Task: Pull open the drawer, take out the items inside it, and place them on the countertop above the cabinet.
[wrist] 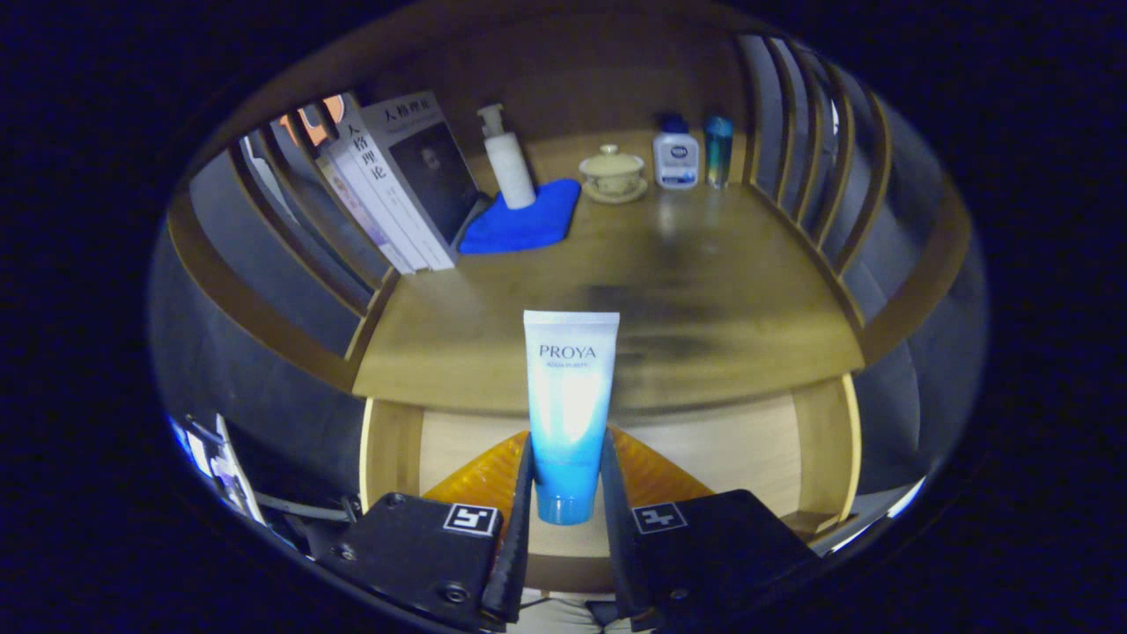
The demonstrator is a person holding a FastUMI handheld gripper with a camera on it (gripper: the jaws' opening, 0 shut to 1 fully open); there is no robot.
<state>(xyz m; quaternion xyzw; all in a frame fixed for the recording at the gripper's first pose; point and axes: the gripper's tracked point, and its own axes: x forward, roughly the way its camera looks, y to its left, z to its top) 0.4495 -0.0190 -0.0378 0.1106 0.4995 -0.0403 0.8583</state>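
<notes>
The near and middle countertop (704,308) lies bare. Books (396,185), blue cloth (519,220) with pump bottle (509,158), lidded cup (612,172) and two bottles (676,154) crowd its back; slatted rails (810,167) close both sides.

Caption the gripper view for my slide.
Gripper shut on an upright blue-white cosmetic tube, before the wooden countertop.

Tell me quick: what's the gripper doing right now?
Gripper: shut on the tube, both fingers pressing its lower end near the cap, tube upright above the open drawer, in front of the countertop.
</notes>
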